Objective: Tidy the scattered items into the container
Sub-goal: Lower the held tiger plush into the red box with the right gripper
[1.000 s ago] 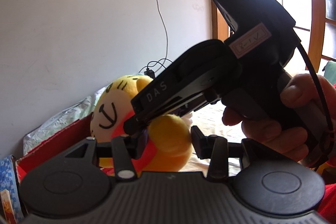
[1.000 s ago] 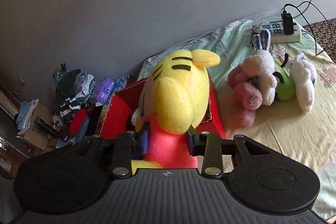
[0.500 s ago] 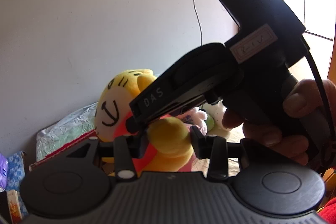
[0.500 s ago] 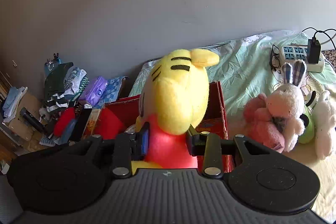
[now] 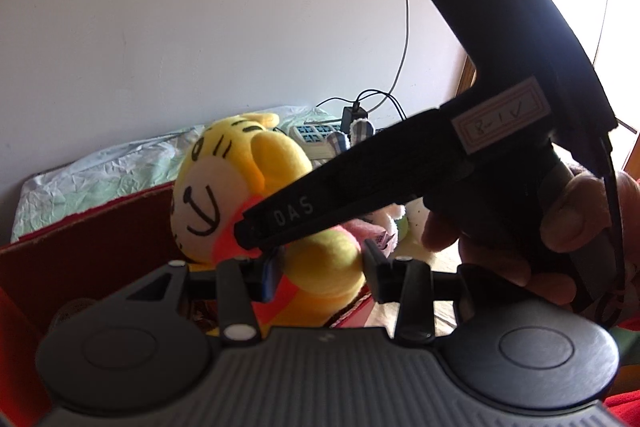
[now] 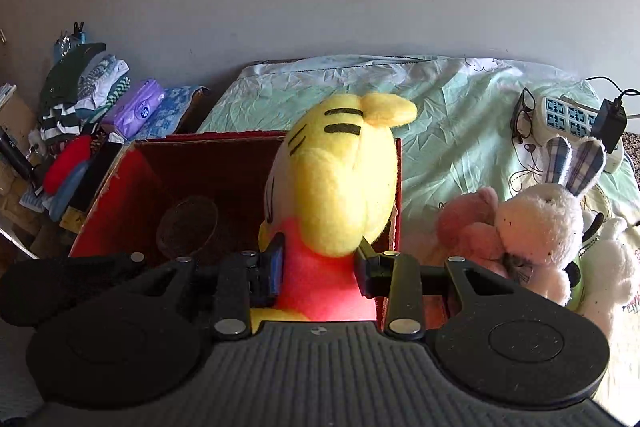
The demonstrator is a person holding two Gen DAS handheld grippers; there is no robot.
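Note:
A yellow plush toy with a red-orange body [image 6: 340, 187] is held by both grippers over the open red box [image 6: 132, 179]. My right gripper [image 6: 320, 267] is shut on its red body below the head. My left gripper [image 5: 320, 271] is shut on its yellow limb, with the smiling face [image 5: 200, 203] to the upper left. The right gripper's black body [image 5: 460, 163] crosses the left wrist view, held by a hand. A pink plush [image 6: 468, 227] and a white rabbit plush [image 6: 548, 215] lie on the bed to the right.
A round dark basket [image 6: 188, 231] sits inside the box. A power strip with charger [image 6: 572, 119] and glasses [image 6: 524, 115] lie on the green sheet at far right. Folded clothes and packets [image 6: 92, 99] pile up at left. The wall is close behind.
Both grippers have carried the yellow plush left and lower, over the red box, whose inside now shows. The plush toys on the bed have shifted right in the right wrist view.

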